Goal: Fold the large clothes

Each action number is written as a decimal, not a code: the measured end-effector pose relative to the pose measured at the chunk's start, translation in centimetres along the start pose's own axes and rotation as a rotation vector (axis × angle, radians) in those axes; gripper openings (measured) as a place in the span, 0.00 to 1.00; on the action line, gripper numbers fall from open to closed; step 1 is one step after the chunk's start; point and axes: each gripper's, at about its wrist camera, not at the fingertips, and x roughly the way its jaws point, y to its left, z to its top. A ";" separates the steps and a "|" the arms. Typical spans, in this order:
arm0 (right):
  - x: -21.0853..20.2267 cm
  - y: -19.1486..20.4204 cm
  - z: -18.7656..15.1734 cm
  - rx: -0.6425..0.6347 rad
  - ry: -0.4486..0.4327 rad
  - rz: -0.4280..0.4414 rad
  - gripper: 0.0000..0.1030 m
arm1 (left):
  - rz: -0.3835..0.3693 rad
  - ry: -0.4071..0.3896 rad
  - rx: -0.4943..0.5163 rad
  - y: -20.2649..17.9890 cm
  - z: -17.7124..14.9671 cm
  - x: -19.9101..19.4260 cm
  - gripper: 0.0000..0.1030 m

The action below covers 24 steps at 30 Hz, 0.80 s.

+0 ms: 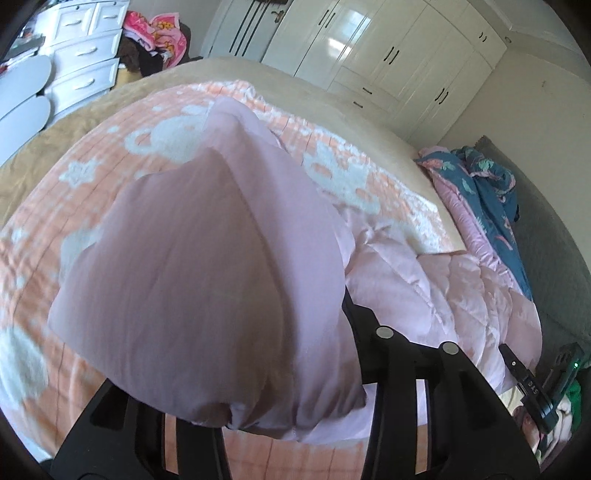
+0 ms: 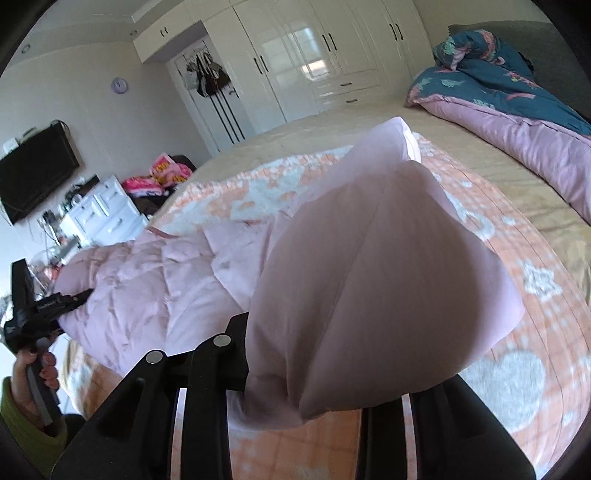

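A pale pink padded garment [image 1: 192, 258] lies on the bed, its quilted body [image 2: 155, 280] stretching between my two grippers. In the left wrist view a puffy corner of it bulges up over my left gripper [image 1: 255, 373], hiding the fingertips; the jaws are shut on that corner. The right wrist view shows the same on the other side. There a second puffy corner [image 2: 388, 277] is bunched in my right gripper [image 2: 325, 373], and both corners are lifted off the bed. Each gripper also shows in the other's view: the right gripper [image 1: 517, 365], and the left gripper [image 2: 74, 297] held by a hand [image 2: 40, 373].
A peach blanket with white shapes [image 1: 155, 147] covers the beige bed [image 2: 498, 173]. A blue flowered quilt with pink lining [image 2: 509, 92] is heaped at the headboard end. White wardrobes [image 2: 295, 55], a white chest of drawers [image 1: 85, 48], a clothes pile [image 1: 155, 33] and a wall television [image 2: 33, 170] stand around.
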 end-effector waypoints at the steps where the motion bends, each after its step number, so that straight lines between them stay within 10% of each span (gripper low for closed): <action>1: 0.2 -0.3 -0.5 0.010 0.011 -0.010 0.30 | 0.002 0.009 -0.005 0.4 -0.4 0.2 0.35; 10: 1.7 -3.1 -4.1 0.159 0.088 -0.044 0.47 | 0.024 0.013 -0.010 3.0 -3.7 1.2 0.51; 13: 1.0 -3.7 -5.2 0.196 0.105 -0.064 0.66 | 0.032 0.034 -0.018 3.6 -4.3 1.0 0.65; 24: -6.4 -1.7 -6.5 0.100 0.040 -0.147 0.95 | 0.069 0.031 0.106 2.2 -6.4 -4.2 0.90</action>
